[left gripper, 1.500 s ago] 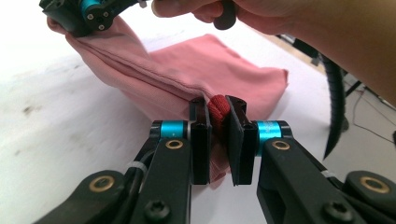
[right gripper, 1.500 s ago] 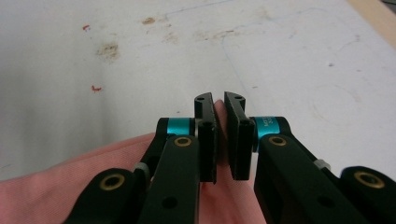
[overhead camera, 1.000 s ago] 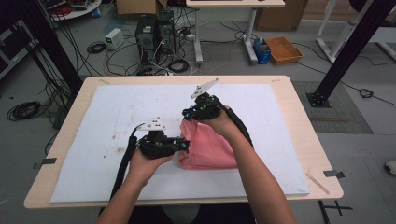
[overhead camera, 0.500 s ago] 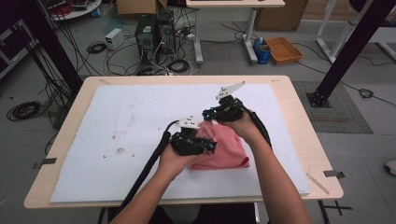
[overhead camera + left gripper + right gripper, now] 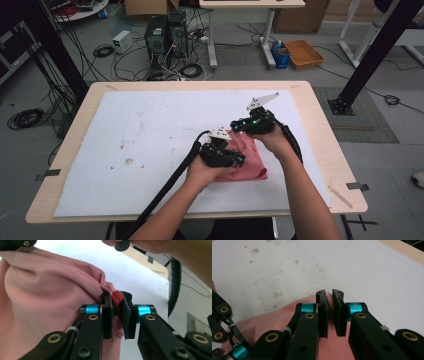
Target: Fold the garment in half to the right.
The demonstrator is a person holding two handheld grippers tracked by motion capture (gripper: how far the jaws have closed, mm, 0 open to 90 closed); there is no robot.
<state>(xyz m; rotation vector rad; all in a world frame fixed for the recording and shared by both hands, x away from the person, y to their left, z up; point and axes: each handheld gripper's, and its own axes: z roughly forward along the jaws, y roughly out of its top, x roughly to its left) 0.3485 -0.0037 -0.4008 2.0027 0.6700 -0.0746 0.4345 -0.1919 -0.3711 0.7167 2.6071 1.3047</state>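
Cloth (image 5: 247,159), pink and soft, lies bunched on the white mat (image 5: 125,145) near the front edge of the table (image 5: 320,115), and I have it in both grippers. My left gripper (image 5: 117,305) is clamped on a gathered ridge of the fabric; a small wad bulges dark red between the pads, and the rest of the cloth hangs loose to one side in broad folds. My right gripper (image 5: 329,305) is nearly closed too, with pink fabric showing in the narrow gap, so I judge it pinches an edge of the same cloth.

I judge this thing to be light and limp, with no stiffness at all: it drapes, wrinkles and follows whichever hand pulls. It is not fragile, and the knit surface looks grippy enough against the pads, though a thin single layer could creep out under a hard tug. The best holds are at edges or corners, with a fold of two or more layers between the pads, and my two grips set well apart so the fabric spreads flat rather than bunching. In the high view my left gripper (image 5: 220,152) sits on the cloth's near-left side and my right gripper (image 5: 252,124) at its far edge.
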